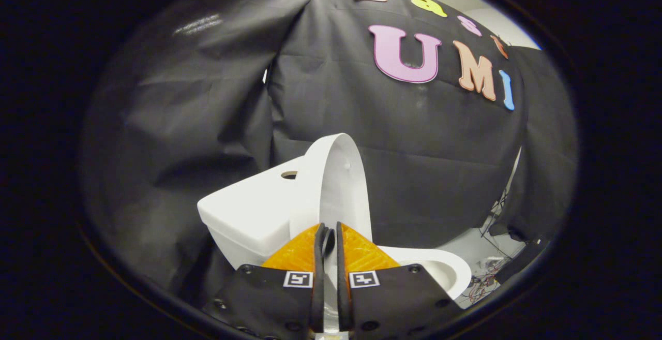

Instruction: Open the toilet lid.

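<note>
The toilet lid (pixel 339 185) stands raised, close to upright, its pale inner face turned toward the bowl and its rounded top edge leaning back toward the tank (pixel 248 210); by my reckoning the opening is done or all but done, with at most a last nudge to settle it against the tank and then letting go. It is a plain white, smooth, glossy shell with a small bump stop showing on its inner face. My fingers (pixel 328 241) are drawn nearly together with a thin slot between them, and the lid's lower edge runs into that slot, so I seem to be pinching it, though I cannot tell whether both really press on it. Beyond them to the right lies the white open bowl (pixel 445 272), with tangled cables (pixel 486 278) on the floor past it.
</note>
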{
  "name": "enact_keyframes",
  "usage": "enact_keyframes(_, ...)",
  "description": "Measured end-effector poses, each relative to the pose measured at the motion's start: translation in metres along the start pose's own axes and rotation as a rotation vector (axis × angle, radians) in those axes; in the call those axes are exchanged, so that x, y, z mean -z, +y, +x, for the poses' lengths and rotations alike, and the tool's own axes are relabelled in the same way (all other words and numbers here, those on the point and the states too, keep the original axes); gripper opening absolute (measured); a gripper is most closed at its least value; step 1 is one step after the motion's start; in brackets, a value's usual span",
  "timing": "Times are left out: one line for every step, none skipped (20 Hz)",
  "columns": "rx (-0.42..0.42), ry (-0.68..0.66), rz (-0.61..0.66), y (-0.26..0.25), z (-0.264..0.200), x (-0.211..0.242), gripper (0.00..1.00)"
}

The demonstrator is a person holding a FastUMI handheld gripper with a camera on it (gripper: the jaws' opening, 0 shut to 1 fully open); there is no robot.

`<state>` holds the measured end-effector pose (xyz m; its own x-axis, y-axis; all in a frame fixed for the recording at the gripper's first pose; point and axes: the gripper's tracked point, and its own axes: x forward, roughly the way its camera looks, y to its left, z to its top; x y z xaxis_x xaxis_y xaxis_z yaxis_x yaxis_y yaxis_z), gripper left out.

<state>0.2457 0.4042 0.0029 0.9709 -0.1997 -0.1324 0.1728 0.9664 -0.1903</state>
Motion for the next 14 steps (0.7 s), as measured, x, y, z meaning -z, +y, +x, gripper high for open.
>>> enact_keyframes(-0.018, -0.005, 0.012, -0.003, -0.001, -0.002, 0.19)
enact_keyframes(-0.1, -0.026, 0.065, 0.012, -0.002, -0.008, 0.27)
enact_keyframes(-0.147, -0.049, 0.111, 0.022, -0.004, -0.013, 0.34)
enact_keyframes(-0.166, -0.078, 0.119, 0.026, -0.007, -0.023, 0.42)
enact_keyframes(-0.163, -0.097, 0.105, 0.024, -0.012, -0.025, 0.49)
enact_keyframes(-0.155, -0.103, 0.085, 0.017, -0.016, -0.03, 0.57)
enact_keyframes(-0.164, -0.108, 0.084, 0.016, -0.019, -0.032, 0.64)
enact_keyframes(-0.172, -0.108, 0.093, 0.015, -0.023, -0.031, 0.72)
enact_keyframes(-0.184, -0.108, 0.099, 0.015, -0.027, -0.031, 0.8)
enact_keyframes(-0.198, -0.108, 0.094, 0.016, -0.032, -0.031, 0.87)
enact_keyframes(-0.209, -0.112, 0.082, 0.013, -0.038, -0.033, 0.95)
enact_keyframes(-0.22, -0.116, 0.071, 0.009, -0.044, -0.034, 0.95)
enact_keyframes(-0.242, -0.131, 0.064, 0.004, -0.05, -0.037, 0.95)
enact_keyframes(-0.271, -0.15, 0.07, 0.002, -0.058, -0.04, 0.95)
